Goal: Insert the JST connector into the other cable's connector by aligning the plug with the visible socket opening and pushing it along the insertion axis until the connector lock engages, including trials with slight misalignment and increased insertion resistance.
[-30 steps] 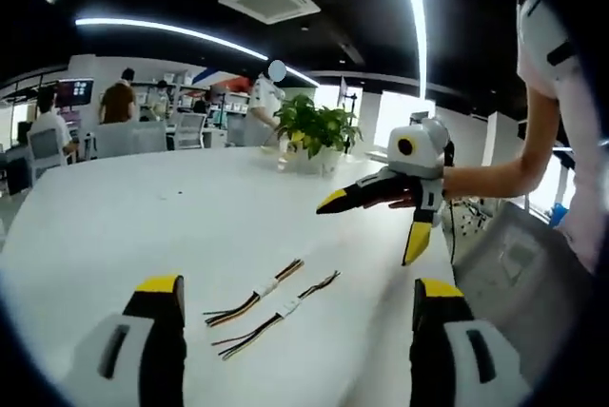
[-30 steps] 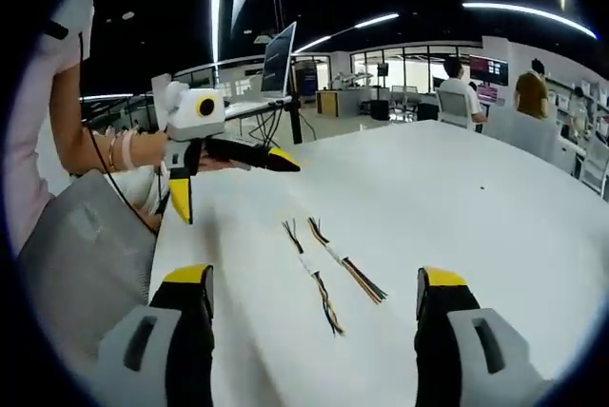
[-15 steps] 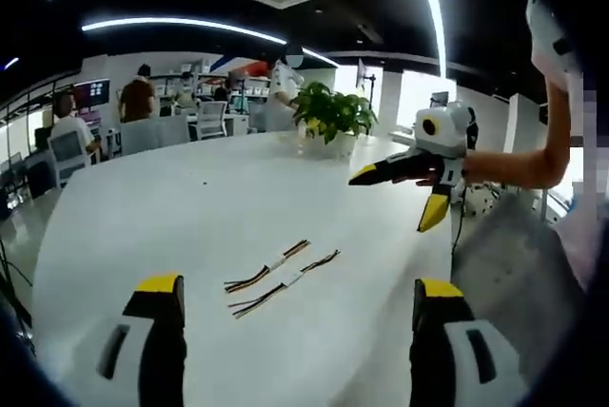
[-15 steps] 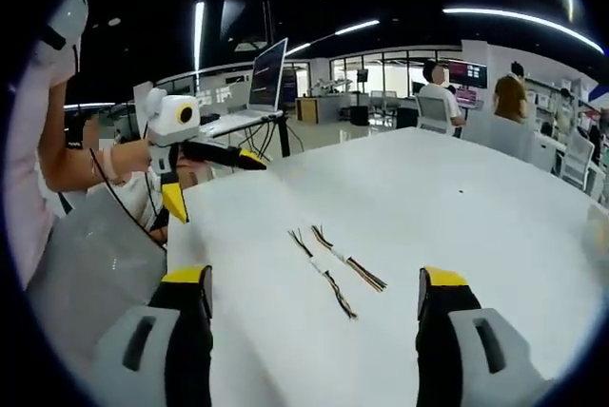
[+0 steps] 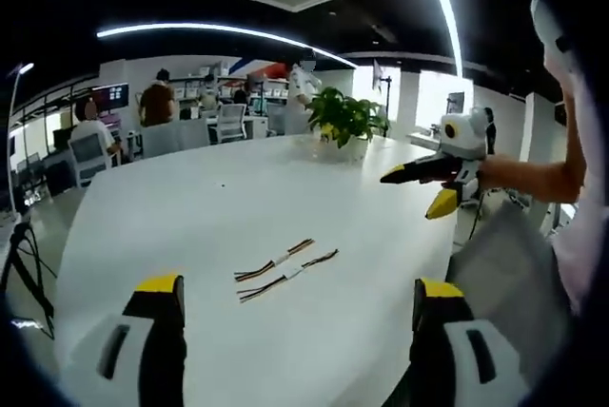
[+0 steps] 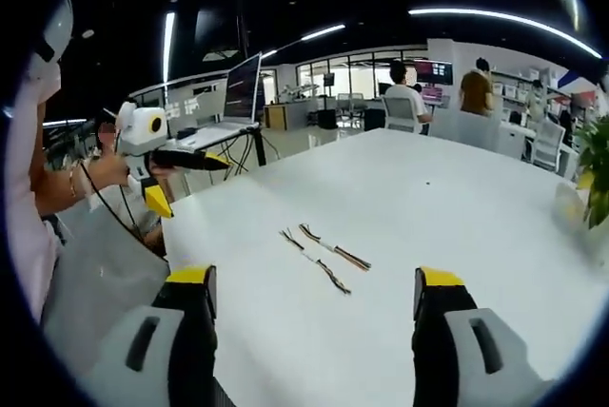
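Observation:
Two short cables with white JST connectors lie side by side on the white table (image 5: 190, 207): one cable (image 5: 274, 261) farther off, the other cable (image 5: 287, 275) nearer in the left gripper view. In the right gripper view they show as cable (image 6: 334, 249) and cable (image 6: 314, 261). My left gripper (image 5: 300, 295) is open, well short of the cables, with nothing between its jaws. My right gripper (image 6: 312, 285) is open too, hanging back from them. The right gripper (image 5: 426, 184) shows open in the left gripper view, held by a hand; the left gripper (image 6: 176, 179) shows open in the right gripper view.
A potted plant (image 5: 344, 122) stands at the table's far edge. A laptop (image 6: 240, 93) sits on a desk beyond the table. Several people sit or stand at desks in the background. The person's grey apron (image 6: 95, 264) hangs beside the table edge.
Both views have pulled back and away, so the cables look smaller and farther off. Each gripper seen in the other's view has drifted outward. The cables themselves have not moved.

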`<state>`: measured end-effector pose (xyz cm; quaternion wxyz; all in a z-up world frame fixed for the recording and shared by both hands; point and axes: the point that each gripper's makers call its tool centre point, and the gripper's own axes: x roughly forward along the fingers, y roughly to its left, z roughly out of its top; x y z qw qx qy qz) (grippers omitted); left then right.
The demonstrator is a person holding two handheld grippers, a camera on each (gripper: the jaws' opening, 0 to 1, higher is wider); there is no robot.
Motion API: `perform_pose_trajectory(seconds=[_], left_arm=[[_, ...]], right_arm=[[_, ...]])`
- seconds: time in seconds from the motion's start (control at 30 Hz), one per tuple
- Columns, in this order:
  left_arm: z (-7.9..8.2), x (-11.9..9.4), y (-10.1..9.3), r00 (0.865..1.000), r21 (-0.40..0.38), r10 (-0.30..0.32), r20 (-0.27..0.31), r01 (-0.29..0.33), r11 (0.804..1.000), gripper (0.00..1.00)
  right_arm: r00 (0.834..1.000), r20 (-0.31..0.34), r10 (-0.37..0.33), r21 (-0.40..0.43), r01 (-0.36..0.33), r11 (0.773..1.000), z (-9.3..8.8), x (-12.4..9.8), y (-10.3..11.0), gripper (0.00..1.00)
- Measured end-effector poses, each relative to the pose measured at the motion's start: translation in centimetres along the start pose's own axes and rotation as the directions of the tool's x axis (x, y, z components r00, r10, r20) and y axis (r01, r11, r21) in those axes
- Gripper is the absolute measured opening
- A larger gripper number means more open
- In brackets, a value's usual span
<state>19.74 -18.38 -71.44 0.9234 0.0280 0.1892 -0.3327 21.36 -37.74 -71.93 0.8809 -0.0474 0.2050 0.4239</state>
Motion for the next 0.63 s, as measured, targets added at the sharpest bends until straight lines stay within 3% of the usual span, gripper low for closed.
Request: perform_pose_trajectory(seconds=[0.3,0.63], left_arm=[[0.0,-1.5,0.1,0.999,-0.019,0.051,0.020,-0.050,0.999,0.99],[-0.9,-2.4,-0.6,0.995,-0.058,0.094,0.040,-0.092,0.994,0.99]], right_arm=[[0.997,0.030,-0.070,0.037,0.069,0.997,-0.4,-2.5,0.0,0.83],[0.995,0.035,-0.096,0.044,0.095,0.995,-1.3,-3.4,0.7,0.81]])
